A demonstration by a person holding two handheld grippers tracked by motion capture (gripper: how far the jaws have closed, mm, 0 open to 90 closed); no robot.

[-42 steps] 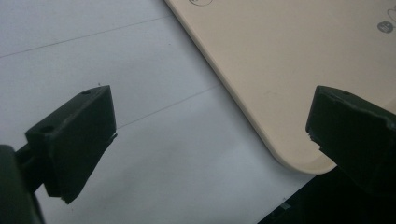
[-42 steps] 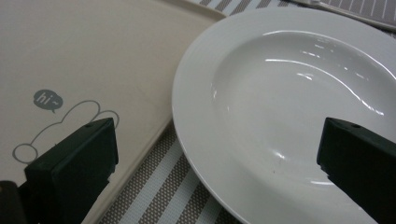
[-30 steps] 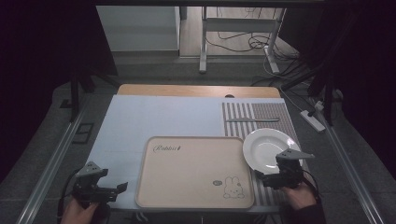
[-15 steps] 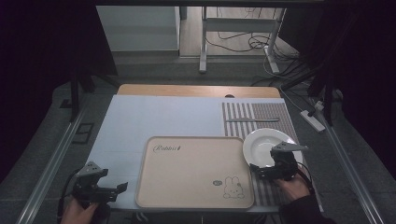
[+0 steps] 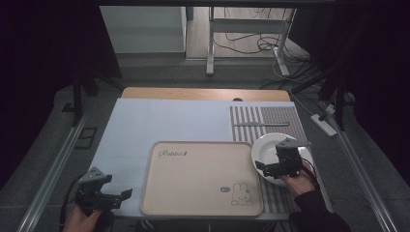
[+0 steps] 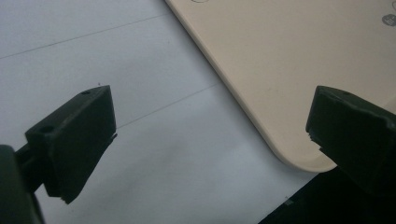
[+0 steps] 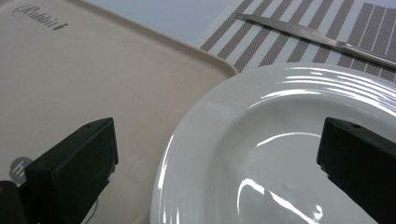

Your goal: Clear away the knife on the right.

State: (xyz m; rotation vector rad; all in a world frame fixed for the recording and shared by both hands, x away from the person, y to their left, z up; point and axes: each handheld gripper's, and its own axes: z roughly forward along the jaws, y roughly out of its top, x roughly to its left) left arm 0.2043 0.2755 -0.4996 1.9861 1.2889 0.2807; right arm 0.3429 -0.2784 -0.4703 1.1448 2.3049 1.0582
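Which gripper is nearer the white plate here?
Right. The right gripper hangs over the white plate, jaws open; the left gripper sits across the tray, off its near-left corner.

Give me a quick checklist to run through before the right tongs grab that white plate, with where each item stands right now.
1. Right tongs open: ok, jaws stand wide apart in the right gripper view.
2. Jaws straddle the rim of the white plate: ok, one over the beige tray, the other over the plate.
3. Plate empty: ok, nothing lies in it.
4. Knife away from the plate: ok, it lies apart on the striped mat.
5. Tray free to receive the plate: ok.
6. Left tongs out of the way: ok, open by the tray's near left corner.
7. Jaw height against the rim: cannot tell.
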